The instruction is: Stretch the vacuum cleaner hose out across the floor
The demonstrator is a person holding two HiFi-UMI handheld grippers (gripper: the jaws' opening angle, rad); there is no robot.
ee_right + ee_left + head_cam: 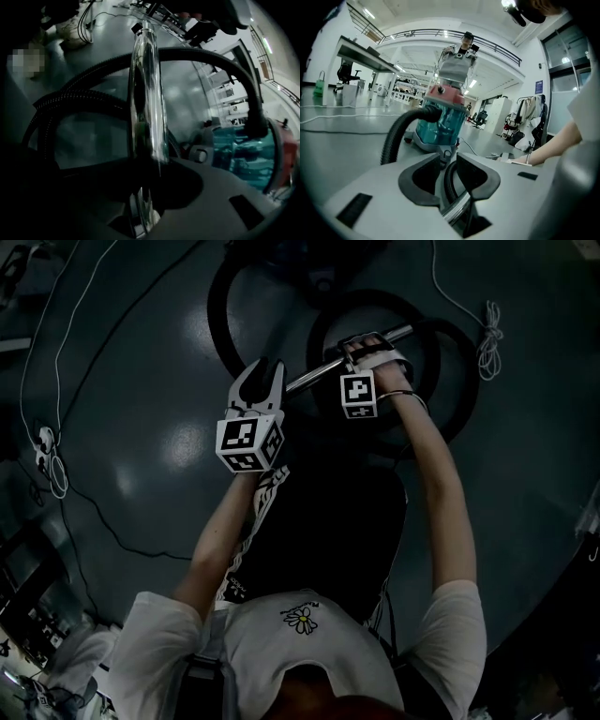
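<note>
The vacuum's chrome tube (319, 371) runs slantwise between my two grippers over the dark floor. My left gripper (265, 371) is shut on its lower end, and the tube (457, 211) lies deep between those jaws. My right gripper (366, 343) is shut on the tube's upper part (147, 93), which rises straight up from its jaws. The black ribbed hose (217, 315) lies in loops on the floor beyond the grippers. It arcs (393, 136) up into the teal canister vacuum with a red top (440, 122), also seen at the right (248, 150).
White cables (56, 362) trail along the floor on the left and a bundled white cord (489, 338) lies at the right. A person (459, 51) stands behind the vacuum. Desks (351, 51) and chairs stand far back in the hall.
</note>
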